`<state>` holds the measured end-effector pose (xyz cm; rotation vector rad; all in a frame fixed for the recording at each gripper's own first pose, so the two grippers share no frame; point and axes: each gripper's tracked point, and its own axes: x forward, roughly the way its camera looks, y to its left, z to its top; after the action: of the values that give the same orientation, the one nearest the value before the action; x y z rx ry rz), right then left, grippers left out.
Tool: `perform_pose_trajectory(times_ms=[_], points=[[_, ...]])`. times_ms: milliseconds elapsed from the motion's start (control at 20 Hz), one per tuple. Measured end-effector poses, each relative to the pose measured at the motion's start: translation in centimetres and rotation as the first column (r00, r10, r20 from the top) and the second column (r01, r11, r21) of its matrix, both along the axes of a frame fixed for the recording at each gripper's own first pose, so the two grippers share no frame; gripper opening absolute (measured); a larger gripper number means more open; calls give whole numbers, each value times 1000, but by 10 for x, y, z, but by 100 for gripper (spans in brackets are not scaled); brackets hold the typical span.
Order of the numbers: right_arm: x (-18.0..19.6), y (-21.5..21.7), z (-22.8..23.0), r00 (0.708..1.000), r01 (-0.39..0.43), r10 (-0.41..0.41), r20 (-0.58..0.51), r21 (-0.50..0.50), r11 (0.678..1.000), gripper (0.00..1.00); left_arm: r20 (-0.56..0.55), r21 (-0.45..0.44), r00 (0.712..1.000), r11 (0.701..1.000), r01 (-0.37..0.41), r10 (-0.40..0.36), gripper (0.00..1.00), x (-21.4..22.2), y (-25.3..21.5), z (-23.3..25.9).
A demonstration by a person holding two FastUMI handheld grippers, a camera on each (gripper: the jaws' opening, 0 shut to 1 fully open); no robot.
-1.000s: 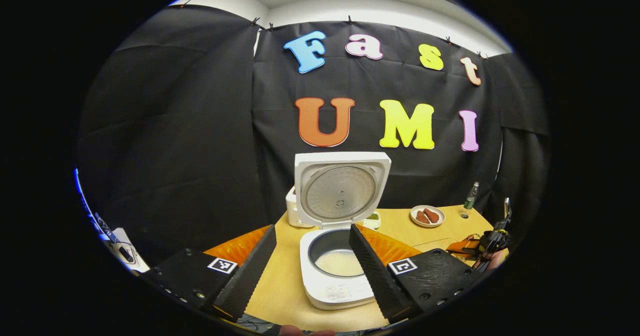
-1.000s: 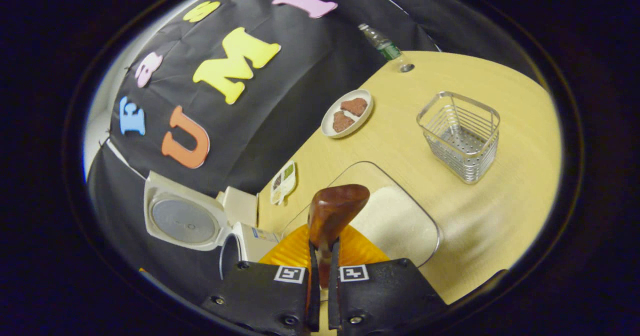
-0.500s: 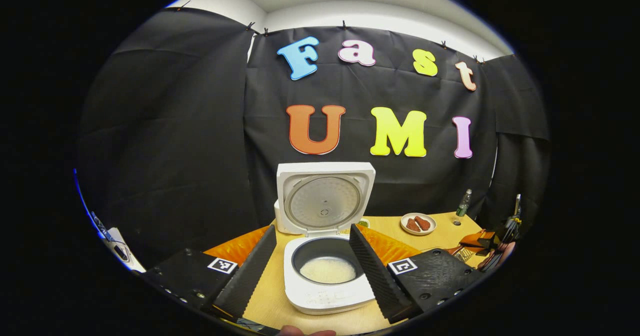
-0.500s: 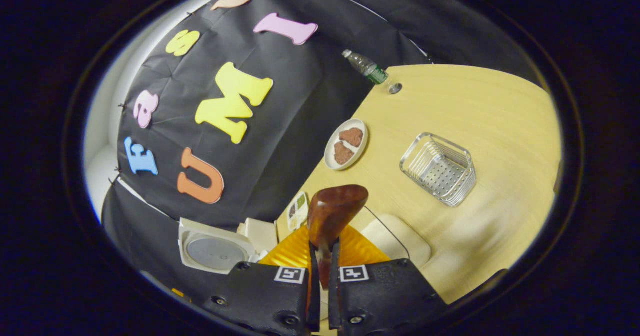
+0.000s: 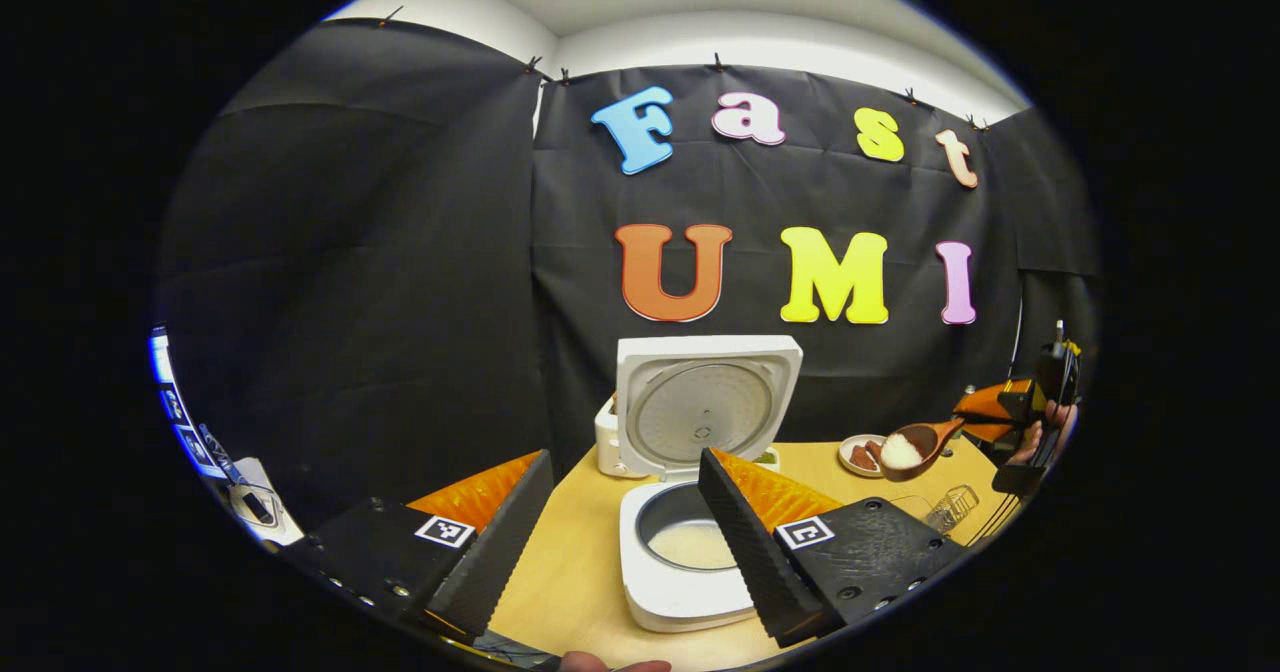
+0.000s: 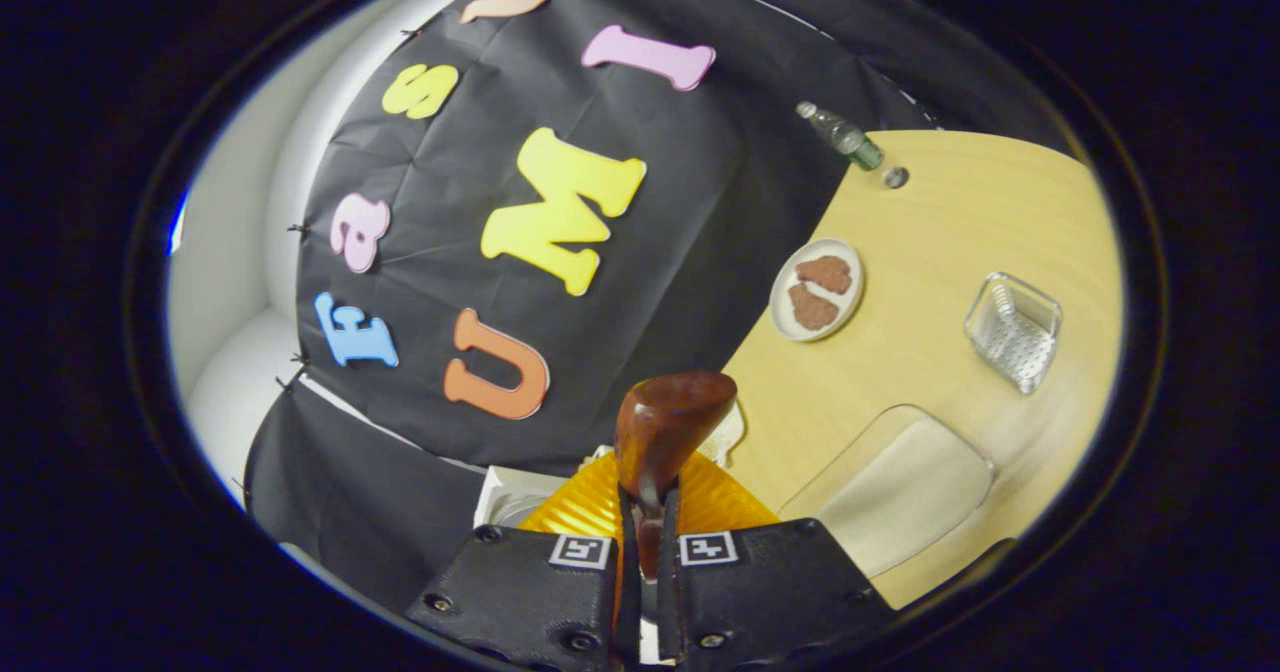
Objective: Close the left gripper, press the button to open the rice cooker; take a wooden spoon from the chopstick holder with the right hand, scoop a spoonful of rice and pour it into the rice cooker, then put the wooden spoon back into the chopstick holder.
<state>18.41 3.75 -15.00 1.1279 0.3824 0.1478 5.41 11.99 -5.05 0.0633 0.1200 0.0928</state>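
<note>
While the right gripper is squeezing the stiff wooden spoon by its thin handle, loose rice is riding right of the open rice cooker; the left gripper is waiting, its 2 fingers spread.

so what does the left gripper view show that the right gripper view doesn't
Left gripper view: the open left gripper, the rice cooker with rice in its inner pot, and white rice heaped in the wooden spoon, held up to the right of the cooker.
Right gripper view: the right gripper clamped on the spoon's handle, the spoon's back, and the clear rice tray from above.
Shared: the spoon, the plate of two brown pieces, the wire chopstick holder, the raised cooker lid.
</note>
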Motion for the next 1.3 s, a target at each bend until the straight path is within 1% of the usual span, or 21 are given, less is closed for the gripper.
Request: perform_pose_trajectory(times_ms=[150,300,400,550,700,800,850,950,1100,1200,1300], points=[[20,46,11,999,-41,41,20,-5,999,11,-16,-18,1000,1000,-19,19,94,-7,20,-5],[37,86,4,998,-69,69,2,-31,997,12,-30,-10,999,999,-40,39,94,-10,40,-9],[48,109,-8,996,-90,89,-18,-65,994,12,-37,-16,998,999,-48,48,94,-11,52,-11],[61,138,-22,993,-118,113,-37,-161,980,12,-43,-22,997,997,-70,69,94,-16,68,-17],[66,157,-32,990,-143,137,-41,-286,947,11,-58,-30,994,995,-94,92,94,-20,83,-27],[69,166,-32,988,-152,153,-27,-380,912,11,-64,-35,992,994,-107,105,94,-23,94,-32],[69,168,-33,987,-152,160,-19,-430,890,12,-67,-39,992,993,-114,111,94,-25,100,-35],[72,178,-29,984,-150,180,5,-532,833,12,-73,-48,990,991,-123,119,94,-26,106,-40],[73,189,-21,973,-136,225,49,-664,735,12,-77,-56,990,991,-125,120,94,-24,111,-43],[71,197,-13,963,-123,258,77,-728,675,12,-75,-55,990,991,-121,117,94,-24,111,-44],[69,205,-10,953,-112,288,95,-774,623,12,-70,-58,991,992,-114,110,94,-23,111,-44]])
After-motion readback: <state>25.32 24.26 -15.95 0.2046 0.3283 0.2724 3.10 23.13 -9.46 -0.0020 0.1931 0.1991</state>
